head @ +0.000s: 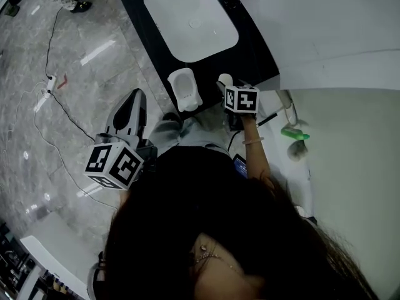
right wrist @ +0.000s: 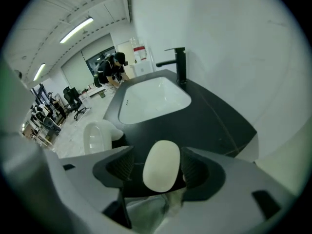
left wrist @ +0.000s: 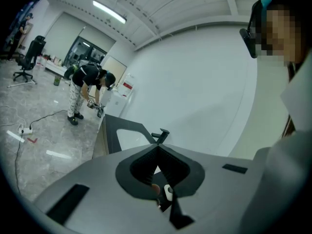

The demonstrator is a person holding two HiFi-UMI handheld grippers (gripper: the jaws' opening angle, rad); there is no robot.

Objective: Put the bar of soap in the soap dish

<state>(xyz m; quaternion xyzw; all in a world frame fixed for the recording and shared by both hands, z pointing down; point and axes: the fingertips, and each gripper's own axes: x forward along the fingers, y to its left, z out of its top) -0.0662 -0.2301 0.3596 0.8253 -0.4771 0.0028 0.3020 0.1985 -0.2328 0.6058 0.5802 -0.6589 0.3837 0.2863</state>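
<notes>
- One black counter (head: 256, 55) with a white basin (head: 190, 17) and soap dish (head: 185, 89); grey floor (head: 81, 86).
- Right gripper (right wrist: 158, 155): jaws apart astride the soap (right wrist: 162, 169), seemingly not pressing.
- Left gripper (left wrist: 157, 147): I read it clenched, empty.

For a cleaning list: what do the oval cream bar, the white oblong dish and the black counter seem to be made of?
The oval cream bar: probably soap; matte, waxy, softly rounded edges. The white oblong dish: ceramic or hard plastic, cannot tell; smooth surface with a slight sheen. The black counter: perhaps stone or laminate; flat, smooth, faintly reflective.
</notes>
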